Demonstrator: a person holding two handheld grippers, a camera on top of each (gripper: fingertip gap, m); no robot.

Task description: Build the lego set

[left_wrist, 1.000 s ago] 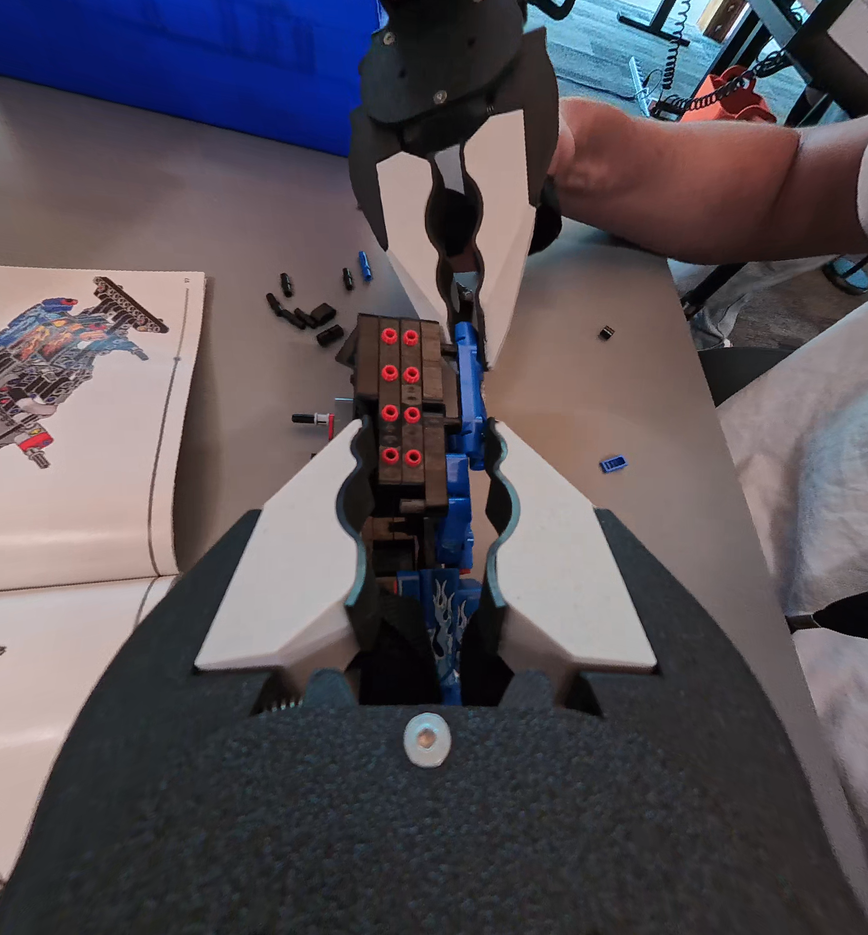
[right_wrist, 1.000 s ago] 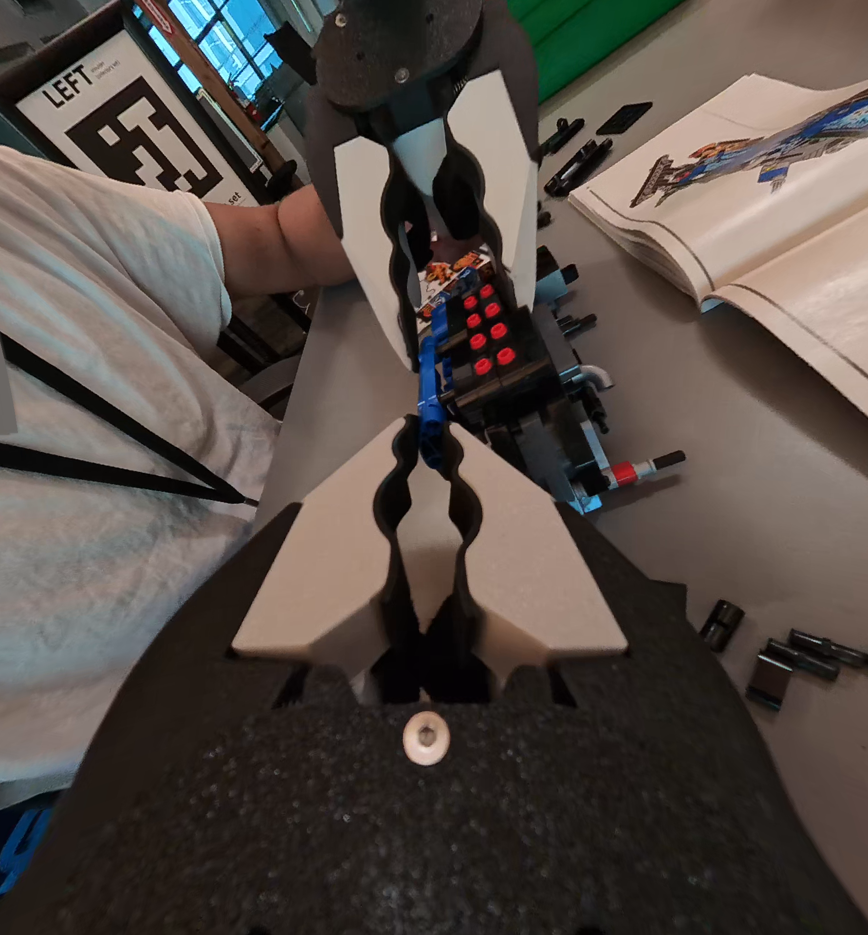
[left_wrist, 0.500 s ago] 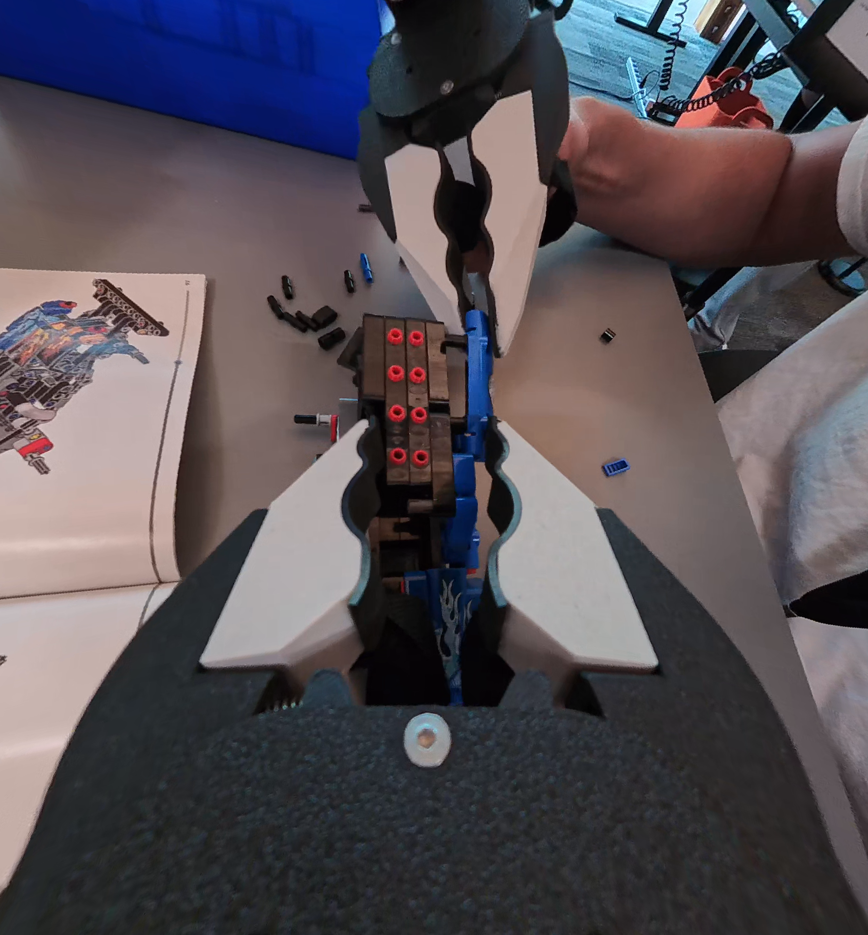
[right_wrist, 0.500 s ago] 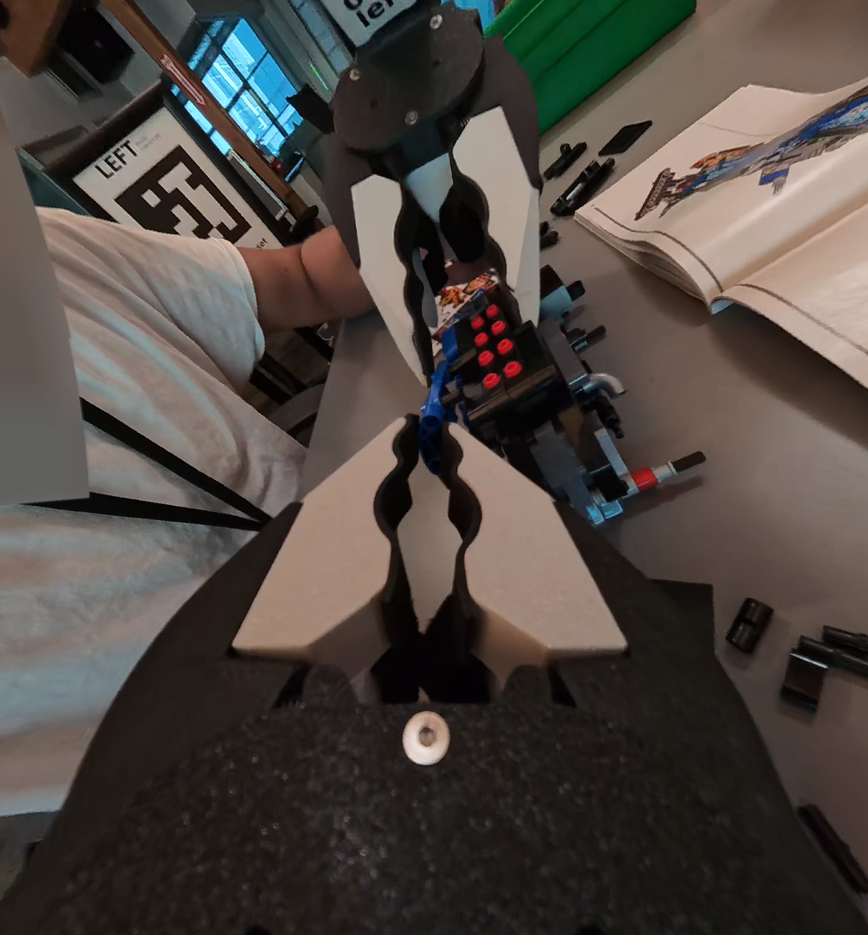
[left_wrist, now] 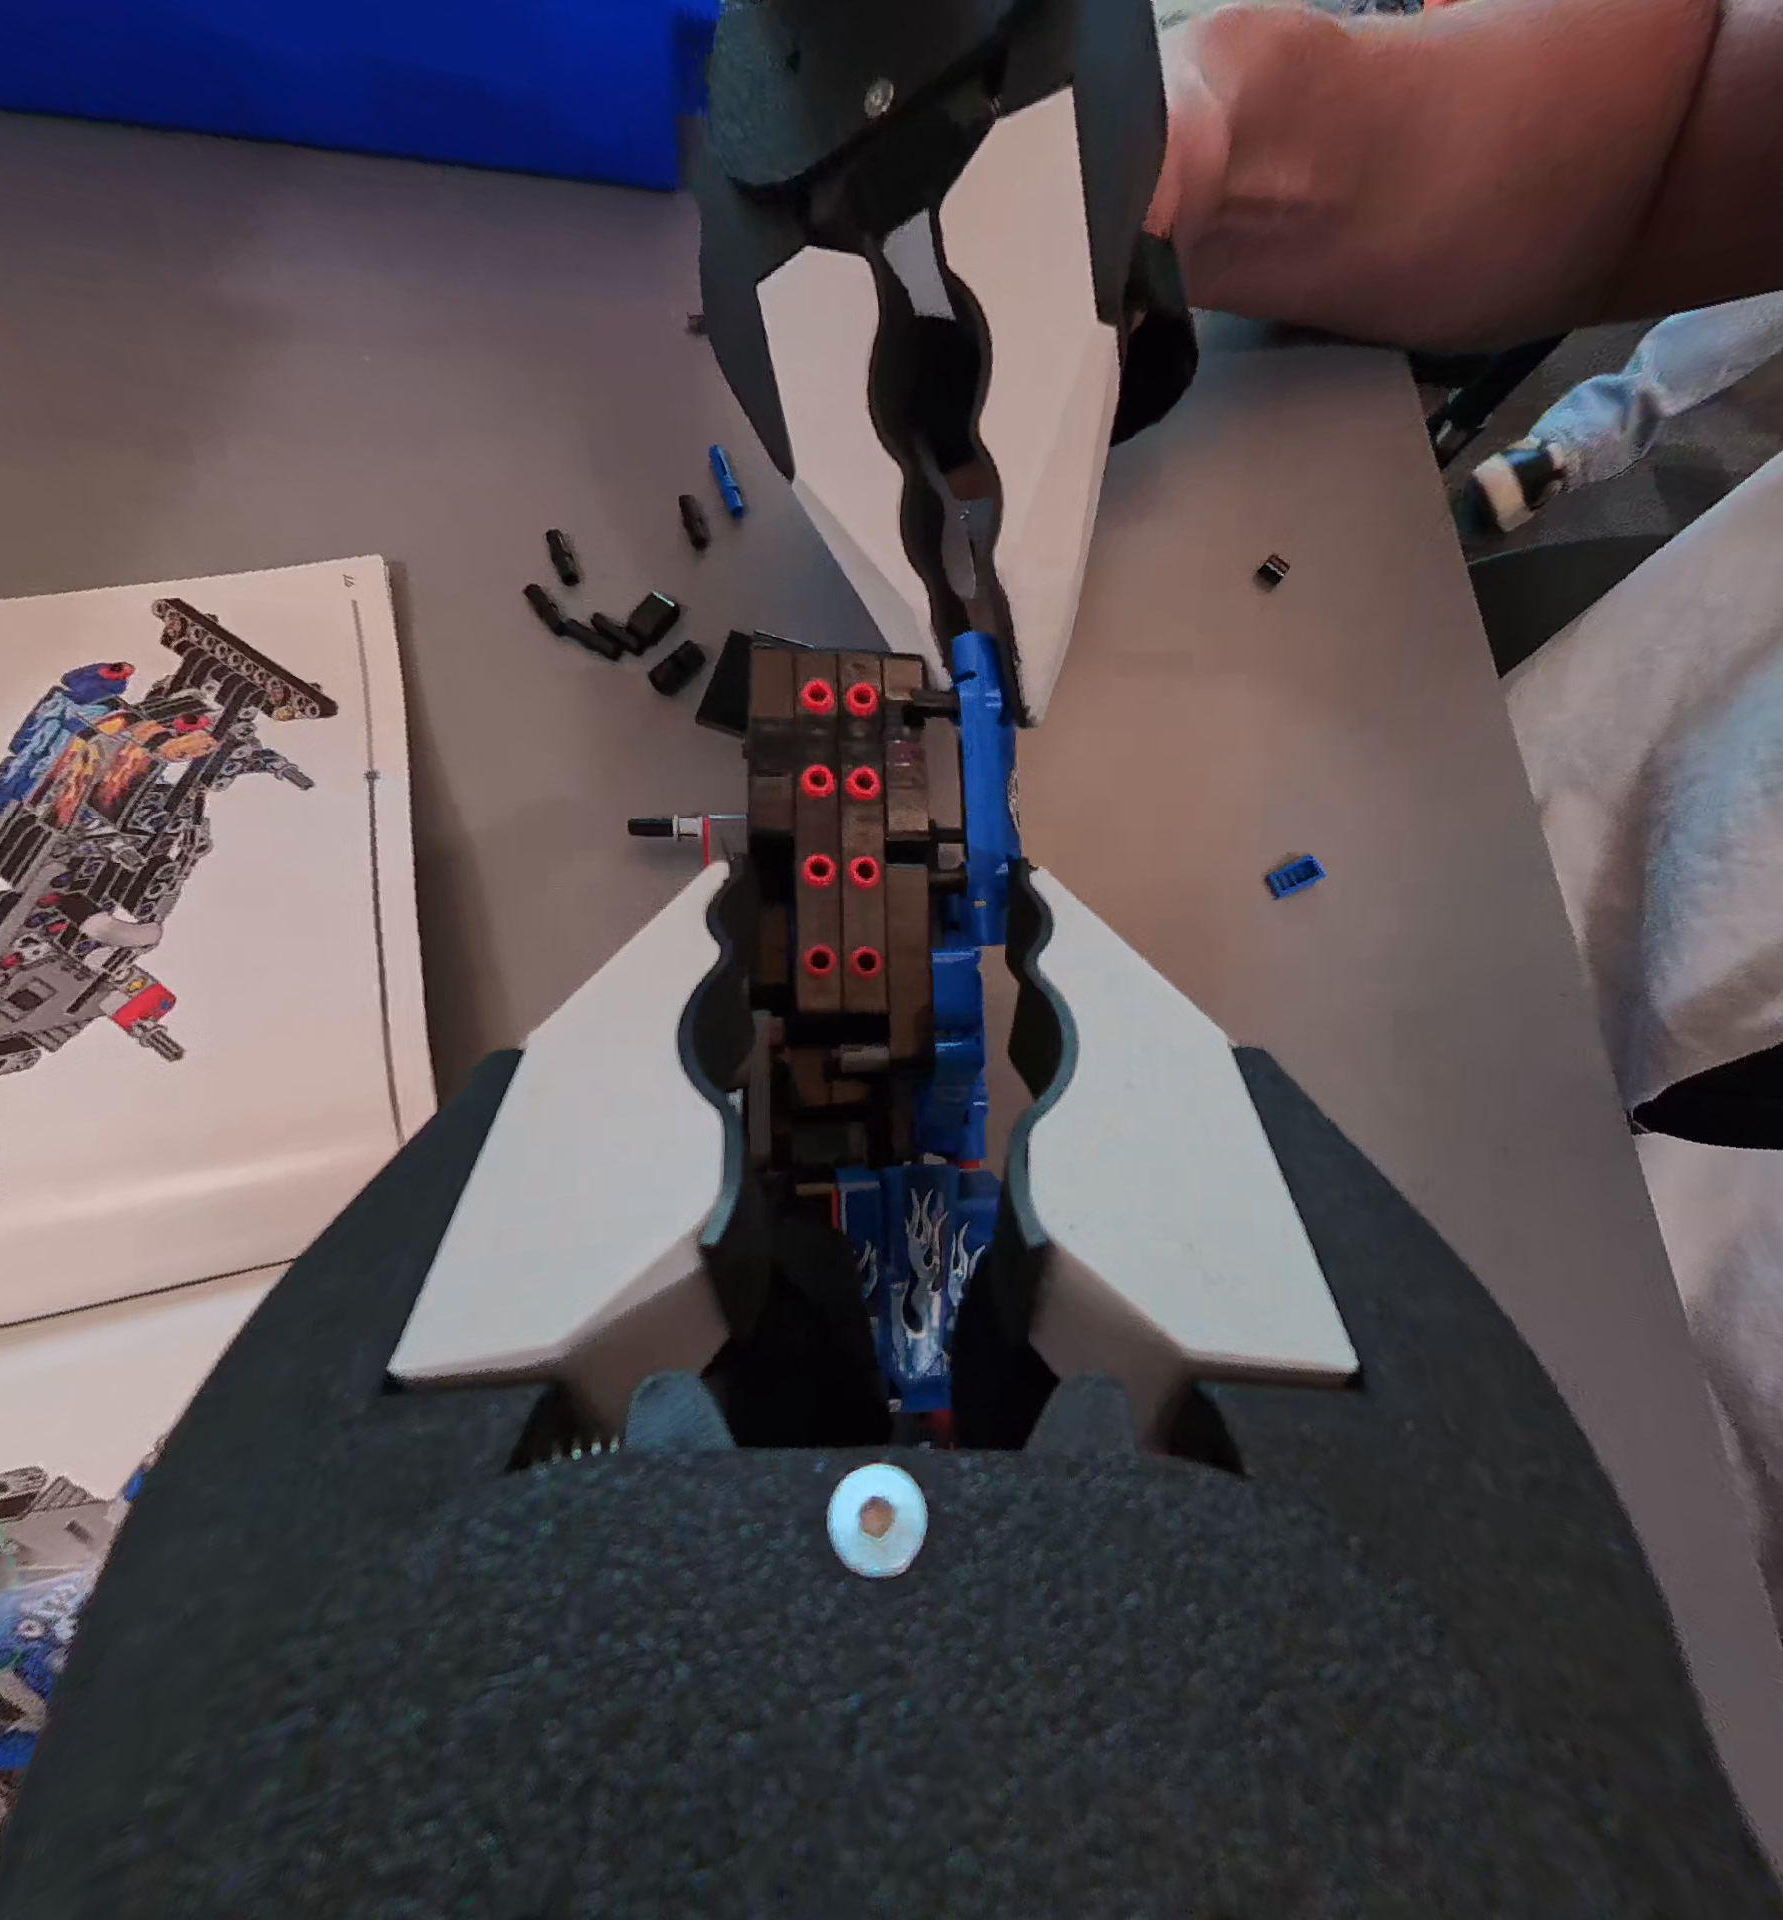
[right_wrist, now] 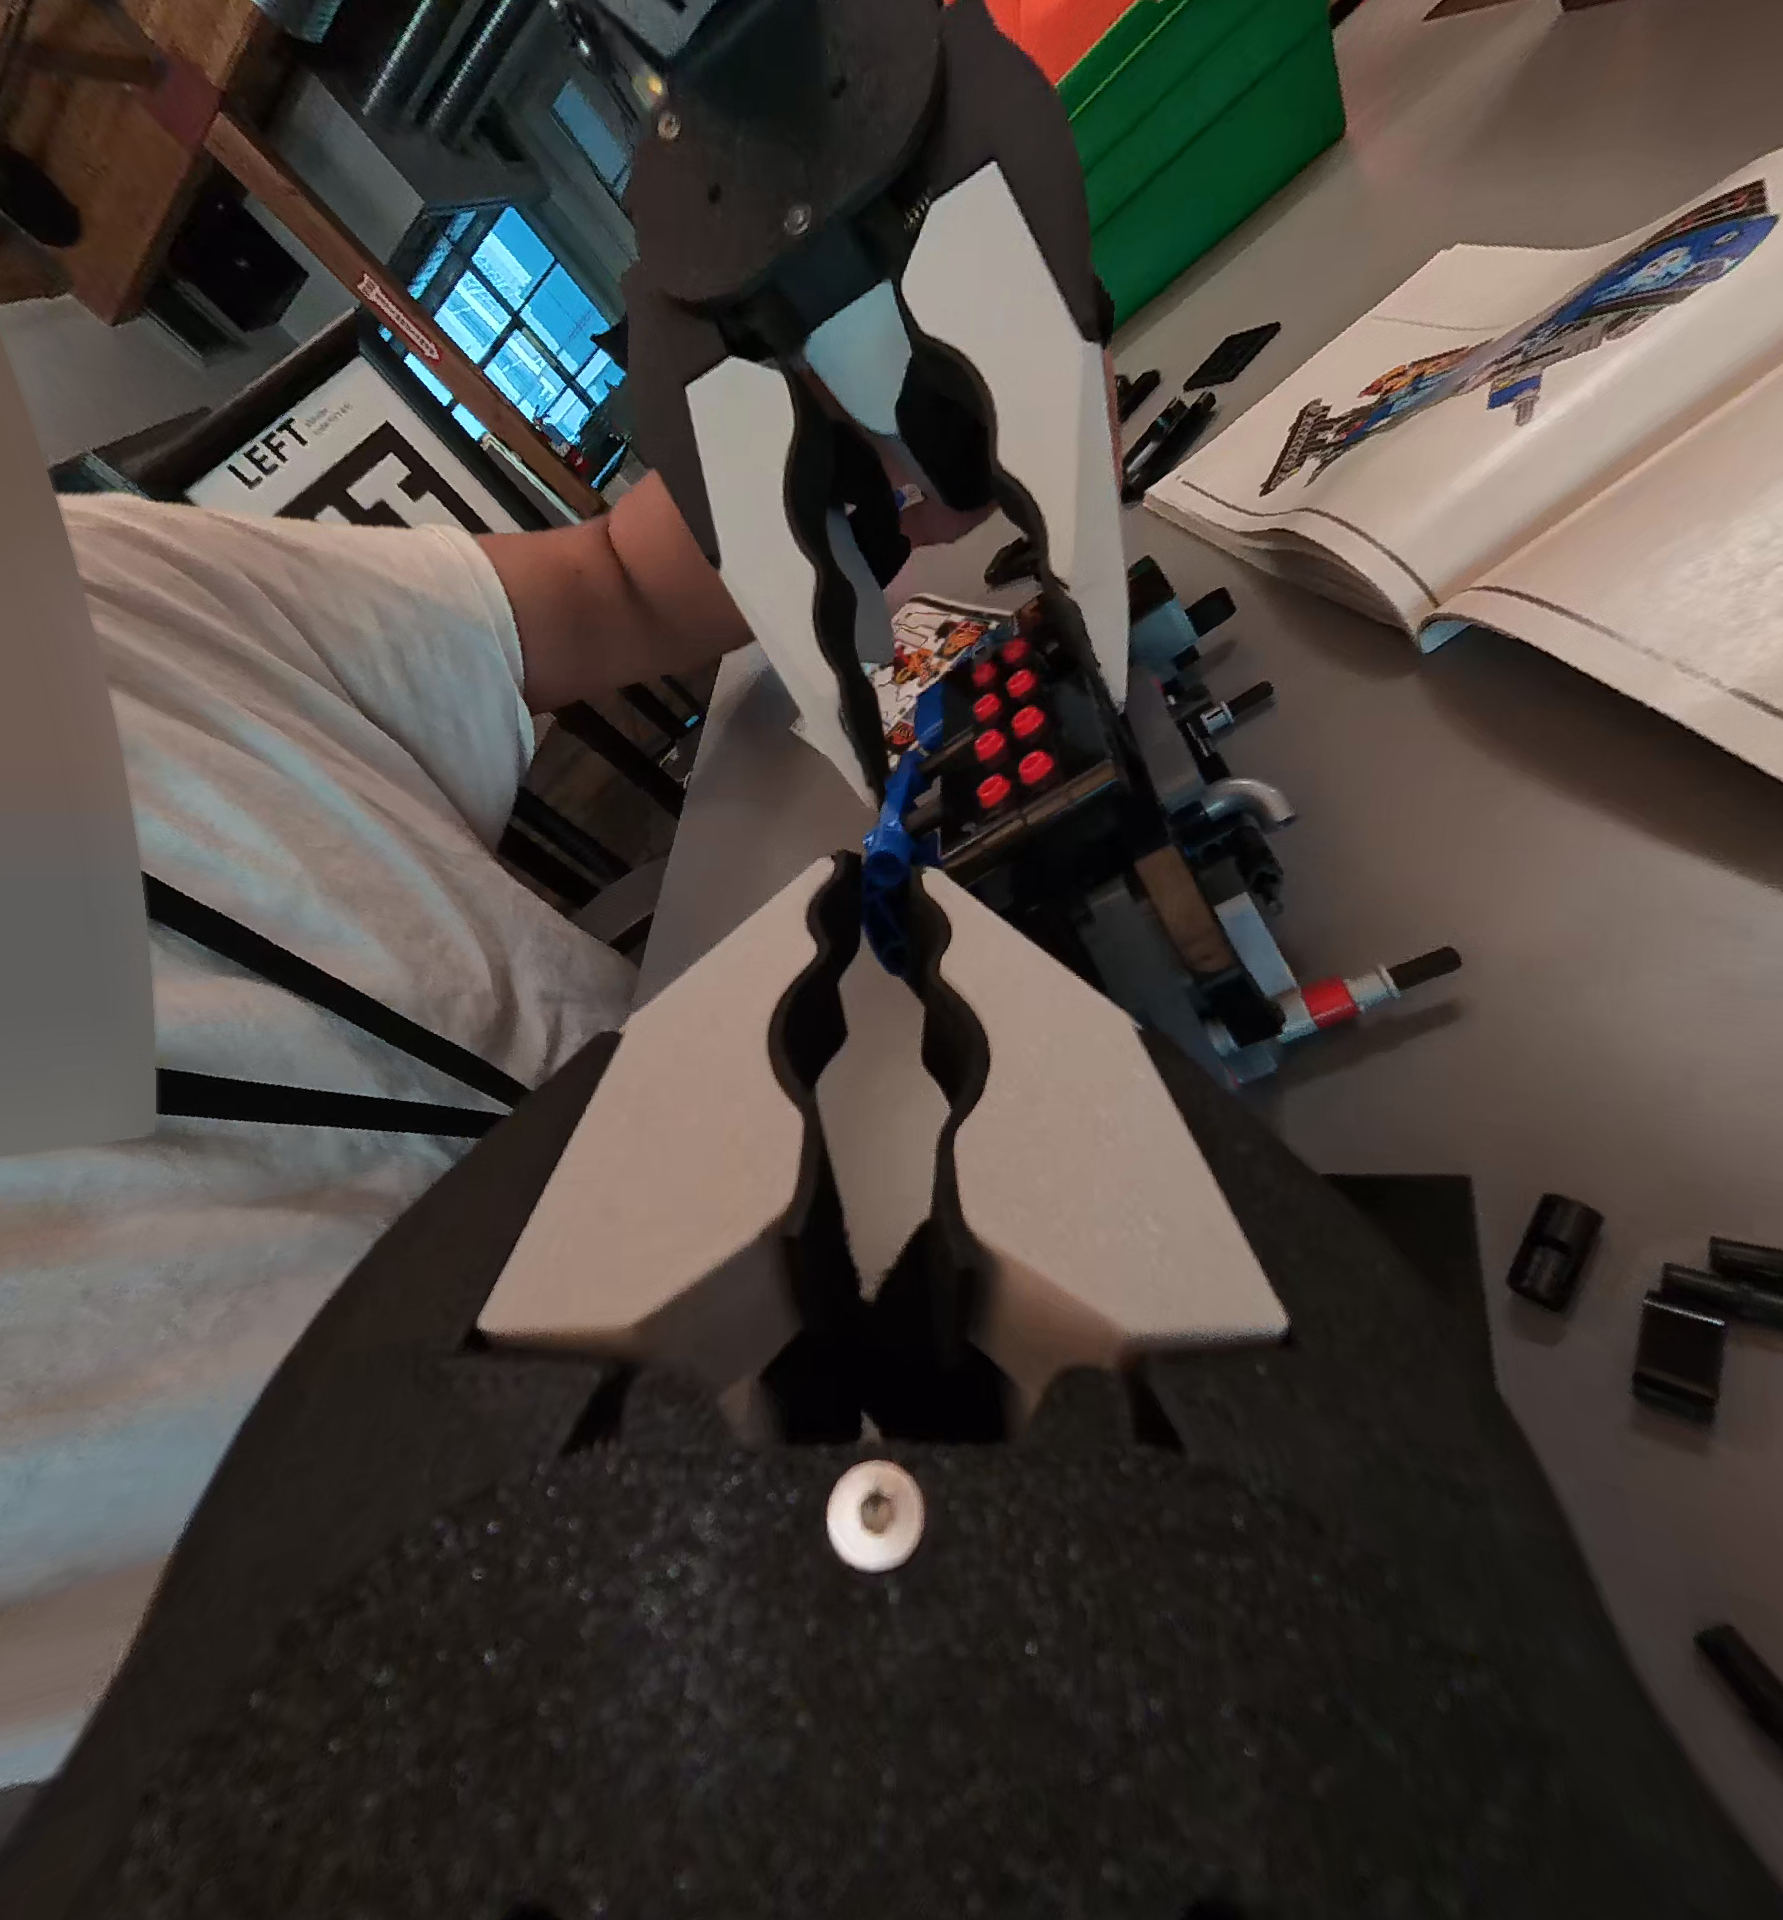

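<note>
The lego model (left_wrist: 835, 831) is a black block with red pins and blue side parts. It rests on the grey table (left_wrist: 1230, 727). My left gripper (left_wrist: 871, 883) is shut on the model's near half, one finger on each side. My right gripper (left_wrist: 980, 675) comes in from the far side and is shut on the far end of a blue beam (left_wrist: 986, 790) along the model's right flank. In the right wrist view, my right gripper (right_wrist: 887, 883) pinches the blue beam (right_wrist: 892, 904). There the left gripper (right_wrist: 991, 738) straddles the model (right_wrist: 1012, 748) from behind.
An open instruction booklet (left_wrist: 191, 935) lies left of the model and also shows in the right wrist view (right_wrist: 1593, 520). Loose black pins (left_wrist: 617, 623) (right_wrist: 1718, 1309) and a small blue plate (left_wrist: 1292, 876) lie about. A blue bin (left_wrist: 347, 73) stands at the back. A person's arm (left_wrist: 1438, 177) and the table edge are to the right. Only a small space, under 4 cm, lies between the two pairs of fingers. Both grippers' tips are roughly 15 cm from the small blue plate (left_wrist: 1292, 876).
Both grippers keep their grips. The right gripper has come closer to the left wrist camera and tilted upward, and its view now shows more of the room behind.
</note>
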